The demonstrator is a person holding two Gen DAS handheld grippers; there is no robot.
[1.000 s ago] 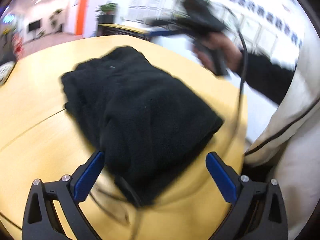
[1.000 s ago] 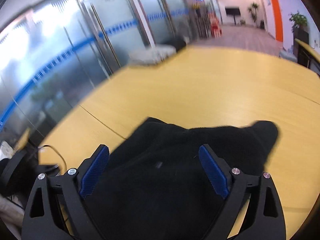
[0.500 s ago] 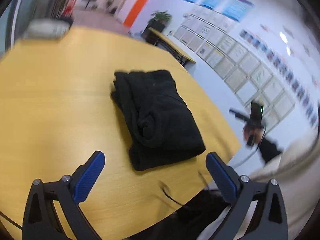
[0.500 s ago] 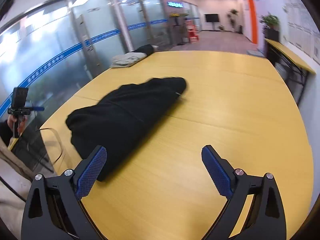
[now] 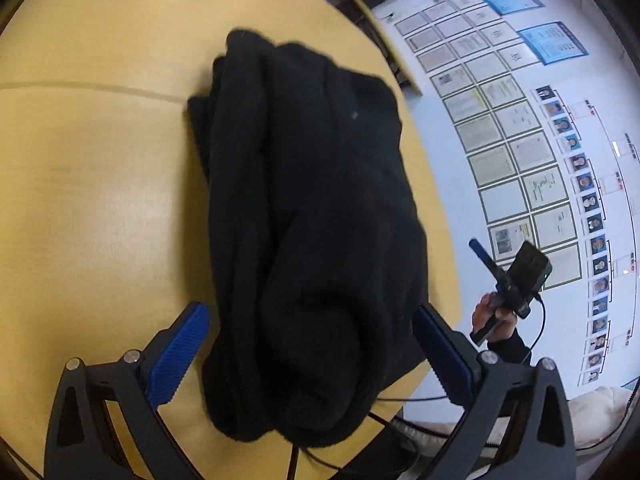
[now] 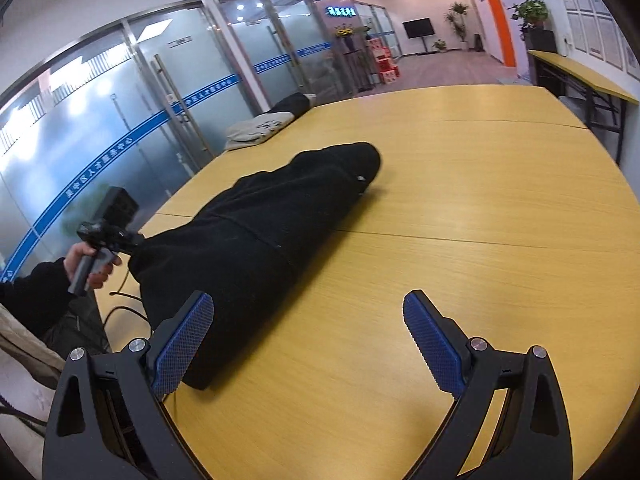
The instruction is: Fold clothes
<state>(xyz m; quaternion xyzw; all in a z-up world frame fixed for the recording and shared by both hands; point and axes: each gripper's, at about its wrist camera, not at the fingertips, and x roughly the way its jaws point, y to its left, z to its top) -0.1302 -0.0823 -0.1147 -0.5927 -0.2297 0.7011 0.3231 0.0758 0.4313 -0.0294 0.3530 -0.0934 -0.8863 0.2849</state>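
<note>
Fingers [image 5: 178, 356] of our left gripper [image 5: 308, 354] stand spread wide and pinch nothing; the near end of the black garment [image 5: 316, 216] shows between them, though we cannot tell whether they touch it or hang above it. Our right gripper [image 6: 308, 342] is likewise spread and empty, over bare tabletop [image 6: 480, 208], with the garment [image 6: 256, 236] off to its left and the left finger [image 6: 184, 344] just beside the bundle's near corner.

The garment lies on the tabletop as a long, thick bundle, running away from us and close to the table's edge. Several layers stack along its one long side in the left view, and a rounded roll sits at the near end. We judge the folding largely done: no sleeve or hem trails loose, and the shape is compact. What may be left is tidying, since the near end bulges and one corner reaches the tabletop's edge [image 5: 436, 208], above some cables [image 5: 392, 428]. A final squaring or a shift inward would finish it.

Farther off, a pale garment [image 6: 260, 128] lies at the table's far side; whether it belongs to the task we cannot say.
</note>
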